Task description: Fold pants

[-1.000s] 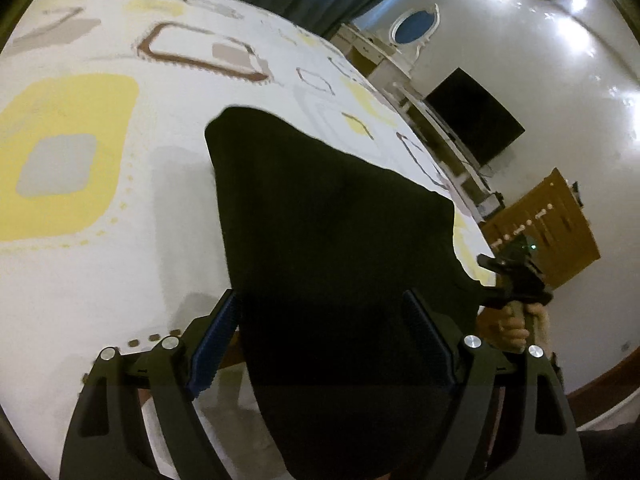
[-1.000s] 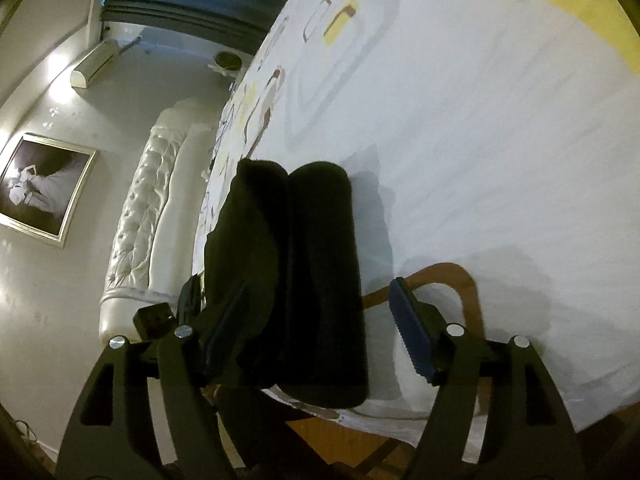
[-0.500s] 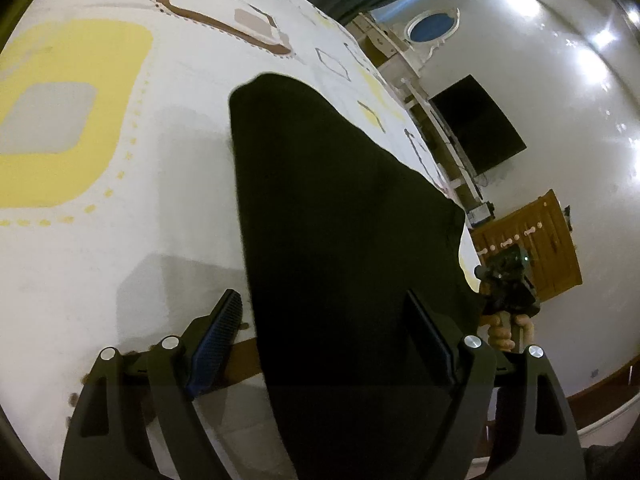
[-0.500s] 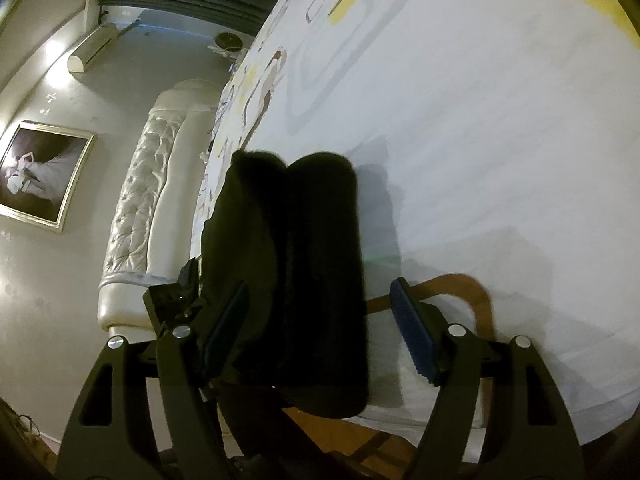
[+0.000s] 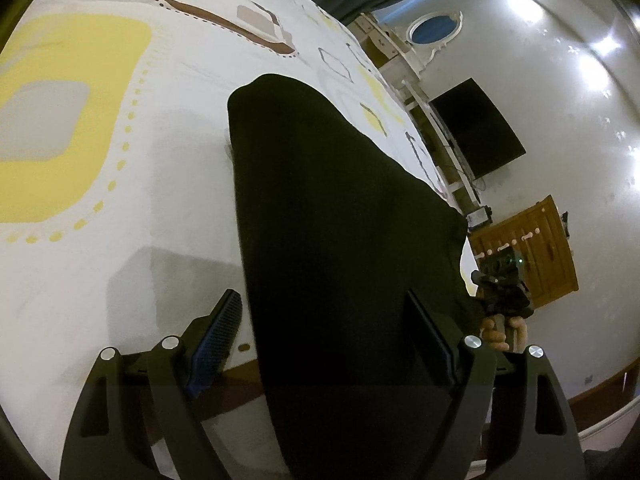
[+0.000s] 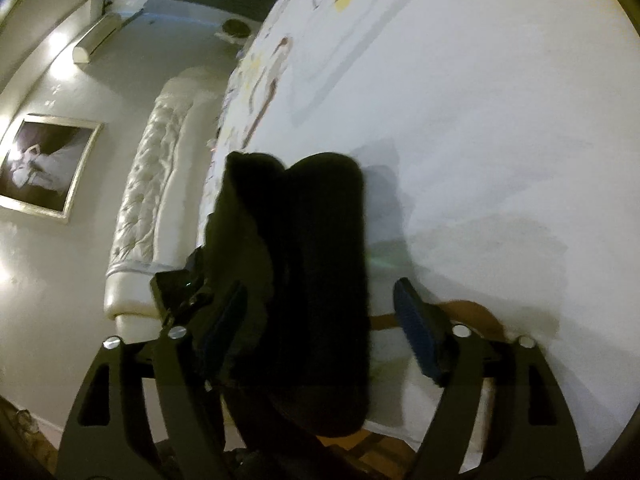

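Black pants [image 5: 340,248]. White bed [image 5: 180,128] with yellow, brown, grey rounded-square prints and dotted outlines. Black tool [image 5: 324,344], blue pads [image 5: 216,340].

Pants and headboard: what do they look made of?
The pants look like soft matte black fabric, probably knit or fleece: rounded folds, no sheen; weave unreadable. The headboard looks like glossy cream leather or vinyl: button-tufted diamonds catching highlights.

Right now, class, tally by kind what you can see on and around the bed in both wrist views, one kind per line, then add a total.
Black pants: 1
Patterned bedsheet: 1
Tufted headboard: 1
Framed picture: 1
Wall television: 1
Oval mirror: 1
Wooden cabinet: 1
Air conditioner: 1
Total: 8
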The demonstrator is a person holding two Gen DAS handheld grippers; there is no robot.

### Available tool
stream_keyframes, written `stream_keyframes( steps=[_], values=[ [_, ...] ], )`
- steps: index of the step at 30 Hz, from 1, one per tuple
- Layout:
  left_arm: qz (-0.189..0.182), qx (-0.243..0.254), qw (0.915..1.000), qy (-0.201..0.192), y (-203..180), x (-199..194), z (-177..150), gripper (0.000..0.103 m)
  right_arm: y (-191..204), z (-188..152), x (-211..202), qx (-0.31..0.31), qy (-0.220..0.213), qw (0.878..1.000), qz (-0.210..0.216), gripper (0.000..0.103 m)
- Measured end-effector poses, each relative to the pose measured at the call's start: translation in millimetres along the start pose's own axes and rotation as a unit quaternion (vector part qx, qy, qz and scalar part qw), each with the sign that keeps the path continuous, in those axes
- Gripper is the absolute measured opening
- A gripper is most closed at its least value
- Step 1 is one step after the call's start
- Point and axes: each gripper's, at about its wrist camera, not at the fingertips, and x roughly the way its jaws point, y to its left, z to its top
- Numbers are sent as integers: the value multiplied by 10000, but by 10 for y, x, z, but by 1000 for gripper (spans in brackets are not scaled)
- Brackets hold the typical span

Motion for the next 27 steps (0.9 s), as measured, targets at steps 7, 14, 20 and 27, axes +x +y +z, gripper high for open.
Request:
stream_keyframes(
  steps=[7, 14, 20, 27],
  values=[
    [-22, 6, 10000, 7, -13, 12, -7, 83, 76, 82, 227, -101, 272, 9993, 244, 80],
    [-70, -18, 10000, 40, -49, 31, 2, 84, 166, 74, 378, -372, 487, 9981, 112, 80],
    [-155, -60, 9998, 115, -55, 84, 59, 84, 129, 50, 386, -309, 498, 9983, -12, 64],
    [63, 164, 9998, 102, -150, 115, 23, 84, 86, 29, 382, -311, 490, 9983, 12, 49]
  ],
)
